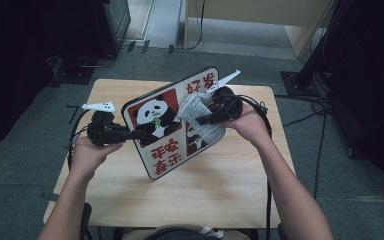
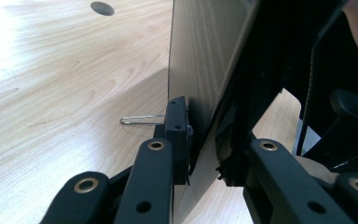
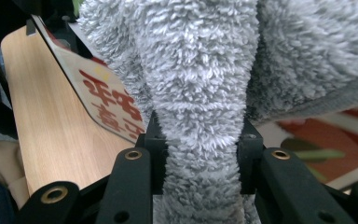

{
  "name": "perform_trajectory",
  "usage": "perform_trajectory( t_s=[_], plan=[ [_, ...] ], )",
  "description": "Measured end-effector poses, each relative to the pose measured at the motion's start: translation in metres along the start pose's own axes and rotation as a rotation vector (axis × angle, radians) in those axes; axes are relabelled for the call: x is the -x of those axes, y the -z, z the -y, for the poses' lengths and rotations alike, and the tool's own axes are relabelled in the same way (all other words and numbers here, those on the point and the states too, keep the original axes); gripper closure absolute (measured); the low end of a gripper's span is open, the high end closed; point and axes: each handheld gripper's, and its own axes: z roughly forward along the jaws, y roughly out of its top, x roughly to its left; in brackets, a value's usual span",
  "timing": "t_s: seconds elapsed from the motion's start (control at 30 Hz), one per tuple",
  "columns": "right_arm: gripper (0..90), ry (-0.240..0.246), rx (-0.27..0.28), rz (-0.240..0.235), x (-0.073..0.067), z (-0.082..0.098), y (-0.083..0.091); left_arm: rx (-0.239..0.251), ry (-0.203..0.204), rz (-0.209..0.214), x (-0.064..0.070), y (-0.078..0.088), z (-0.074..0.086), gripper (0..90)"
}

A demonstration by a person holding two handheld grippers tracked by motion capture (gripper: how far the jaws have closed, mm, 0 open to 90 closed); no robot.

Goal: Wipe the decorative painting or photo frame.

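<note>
1. My left gripper (image 1: 130, 134) is clenched on the left edge of the panda board (image 1: 172, 120). In the left gripper view (image 2: 200, 154) its jaws pinch the thin board edge-on, one pad on each face.
2. My right gripper (image 1: 204, 120) is clamped on a fluffy grey cloth (image 1: 200, 117). In the right gripper view (image 3: 200, 140) a thick fold of the cloth (image 3: 200, 93) fills the gap between the jaws, squeezed from both sides.
3. The cloth lies against the board's printed face, near its right half, over part of the second panda picture.
4. The board is held up off the wooden table (image 1: 220, 185), tilted, printed face toward the high camera. Its long axis runs from lower left to upper right in the high view, and its bottom corner points down at the table.
5. The characters read upside down from my side. The red text (image 3: 107, 105) also shows past the cloth in the right gripper view.
6. In the left gripper view a metal wire loop (image 2: 142, 120) sticks out from the board's back side, beside the jaw.
7. My left hand (image 1: 87, 152) is low on the left, with the gripper pointing right and roughly level.
8. My right hand (image 1: 252, 125) is on the right, with the gripper pointing left toward the board. Both forearms come in from the bottom edge.
</note>
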Motion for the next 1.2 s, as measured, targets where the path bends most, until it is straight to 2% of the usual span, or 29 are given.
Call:
perform_trajectory(
  t_s=[0.73, 0.9, 1.2],
  plan=[
    [66.4, 0.078, 0.056, 0.024, -0.021, -0.060, 0.024, 0.001, -0.001, 0.006, -0.001, 0.000, 0.000, 77.6],
    [66.3, 0.076, 0.049, 0.020, -0.020, -0.065, 0.018, 0.003, 0.000, 0.009, -0.002, 0.000, 0.001, 77.5],
    [66.3, 0.071, 0.040, 0.011, -0.019, -0.061, 0.009, 0.002, -0.001, 0.010, -0.002, 0.000, 0.001, 77.4]
  ],
)
